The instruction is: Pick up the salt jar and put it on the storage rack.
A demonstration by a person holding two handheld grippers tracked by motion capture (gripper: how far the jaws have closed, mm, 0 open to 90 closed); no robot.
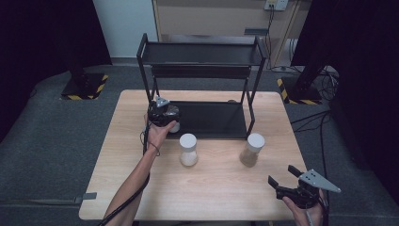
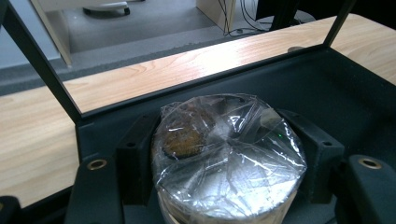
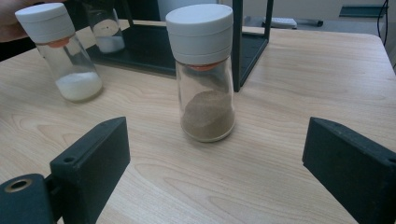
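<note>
L gripper [image 1: 165,123] is clamped on a jar [image 2: 229,158] whose top is wrapped in clear film, jaws pressing both flanks of it in the left gripper view; the jar sits low over the front-left corner of the rack's bottom shelf [image 2: 345,93], and whether its base is already touching the shelf I cannot tell. High view shows the hand [image 1: 159,134] at that same corner of the black two-tier rack [image 1: 202,56], the jar mostly hidden under the gripper body. Step in hand, by my reading: setting this jar onto the lower shelf. To do it well: keep the jar upright, lower until the base sits flat, clear of the shelf's raised front lip and the corner post [image 2: 44,70], then open jaws w/o dragging sideways; film looks slippery, so no twist on release. R gripper [image 1: 288,181] rests wide apart, nothing between the jaws, near the front-right table [image 1: 141,197] edge, aimed at the jar of brown powder [image 3: 205,88]. That jar and the jar of white powder [image 3: 63,56] stand on the table just in front of the rack, well apart from each other, both w/ white caps, upright. Likely next candidates for shelving; brown one is the nearer to R.
</note>
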